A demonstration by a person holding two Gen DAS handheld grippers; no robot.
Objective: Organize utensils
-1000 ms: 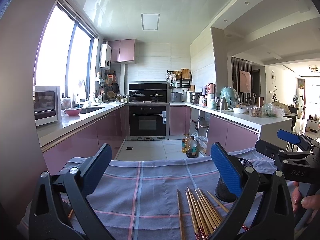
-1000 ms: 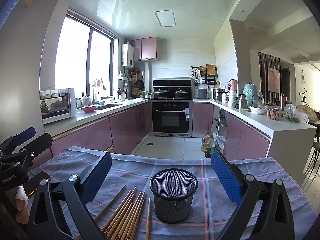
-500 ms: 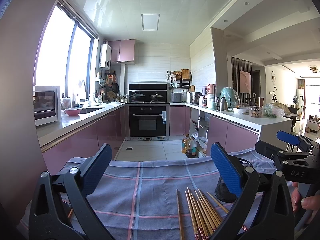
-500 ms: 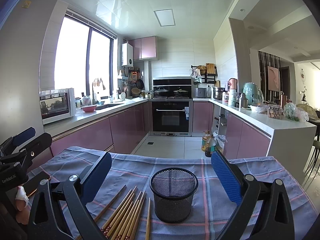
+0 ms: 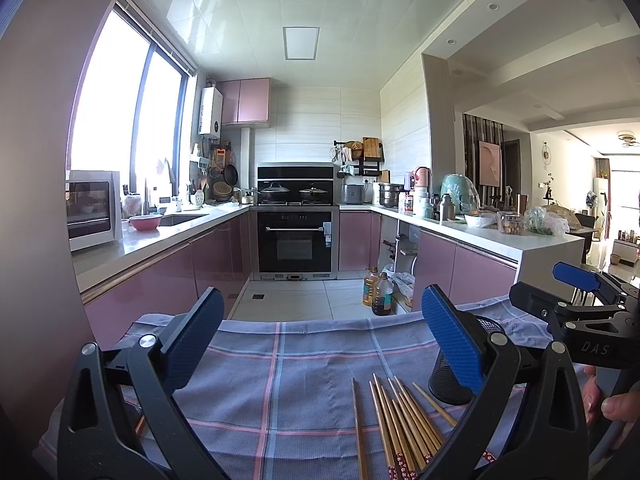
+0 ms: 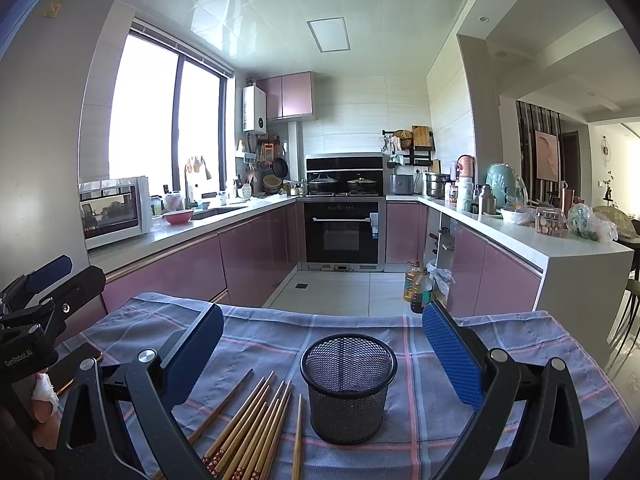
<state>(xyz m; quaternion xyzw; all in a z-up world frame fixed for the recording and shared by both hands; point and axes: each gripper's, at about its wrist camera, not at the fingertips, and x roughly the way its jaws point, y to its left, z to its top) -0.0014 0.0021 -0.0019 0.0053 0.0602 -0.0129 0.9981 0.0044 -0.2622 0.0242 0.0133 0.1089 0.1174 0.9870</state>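
Fingers of left gripper (image 5: 322,342) and right gripper (image 6: 322,354) spread wide, empty; chopsticks (image 6: 256,420) beside mesh cup (image 6: 348,384).

- The chopsticks (image 6: 256,424) run off the bottom edge of the right wrist view, so their near ends are cut off; the same holds in the left wrist view (image 5: 400,420).
- The mesh cup (image 5: 452,376) is half hidden behind a blue pad in the left wrist view.
- A dark flat object (image 6: 70,372) at the near left lies partly behind the gripper frame; what it is cannot be told.
- Items on the far counter (image 6: 520,232) are too small to identify.
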